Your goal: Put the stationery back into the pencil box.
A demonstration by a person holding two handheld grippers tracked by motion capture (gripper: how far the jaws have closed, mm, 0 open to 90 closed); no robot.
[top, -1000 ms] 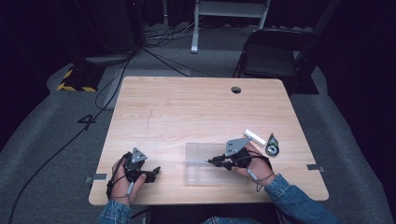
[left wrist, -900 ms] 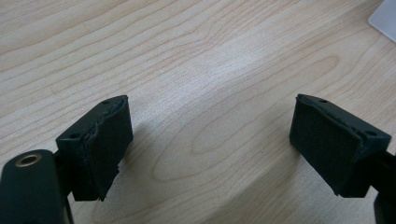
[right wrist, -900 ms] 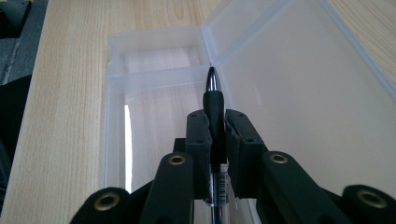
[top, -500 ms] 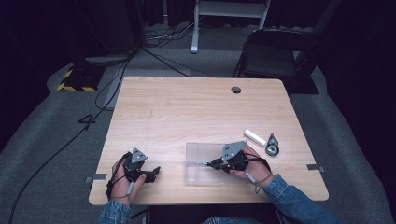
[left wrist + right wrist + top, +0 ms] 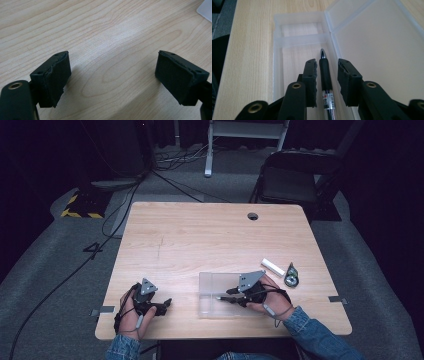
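Observation:
A clear plastic box [image 5: 212,306] lies open on the wooden table [image 5: 200,240], its lid folded flat beside the tray [image 5: 277,50]. A black pen [image 5: 325,72] lies lengthwise in the tray, tip pointing away. My right gripper [image 5: 327,63] straddles the pen; its jaws have just been opening and stand slightly apart, with a gap between the pads and the pen. In the high view the right gripper [image 5: 227,296] reaches into the box from the right. My left gripper [image 5: 167,303] rests on the table near the front left, jaws wide over bare wood [image 5: 112,72].
A white cylinder [image 5: 273,266] and a small round dark object [image 5: 290,276] lie just right of the right hand. A cable hole [image 5: 252,216] sits at the table's far side. A chair [image 5: 295,185] stands behind the table.
The right gripper's top plate has tipped slightly toward the box. The left hand has kept still.

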